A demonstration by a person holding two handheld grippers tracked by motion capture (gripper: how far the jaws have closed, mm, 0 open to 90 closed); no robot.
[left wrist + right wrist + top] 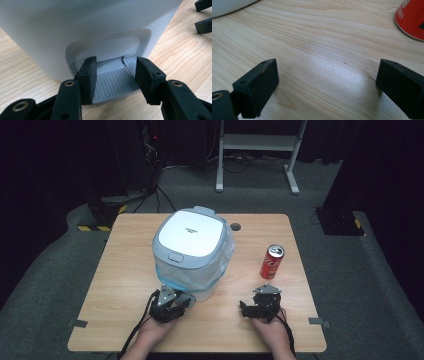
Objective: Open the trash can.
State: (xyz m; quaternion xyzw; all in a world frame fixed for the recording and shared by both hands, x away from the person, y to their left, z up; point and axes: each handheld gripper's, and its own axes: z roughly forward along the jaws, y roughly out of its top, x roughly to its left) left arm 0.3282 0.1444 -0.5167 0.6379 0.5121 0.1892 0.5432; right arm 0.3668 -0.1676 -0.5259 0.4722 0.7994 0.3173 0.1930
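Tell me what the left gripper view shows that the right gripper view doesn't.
Left gripper view: a ridged grey foot pedal at the base of the white bin, flanked by the left gripper jaws; whether the pads press on it is unclear. Right gripper view: the lower part of a red can, and the right gripper jaws wide apart over bare wood. Shared: the wooden table and some of the bin's white wall.

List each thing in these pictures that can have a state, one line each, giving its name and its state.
Bin: upright, lid down, clear liner showing under the rim.
Pedal: between the left gripper's pads.
Can: upright on the table, untouched.
Right gripper: open over bare wood.
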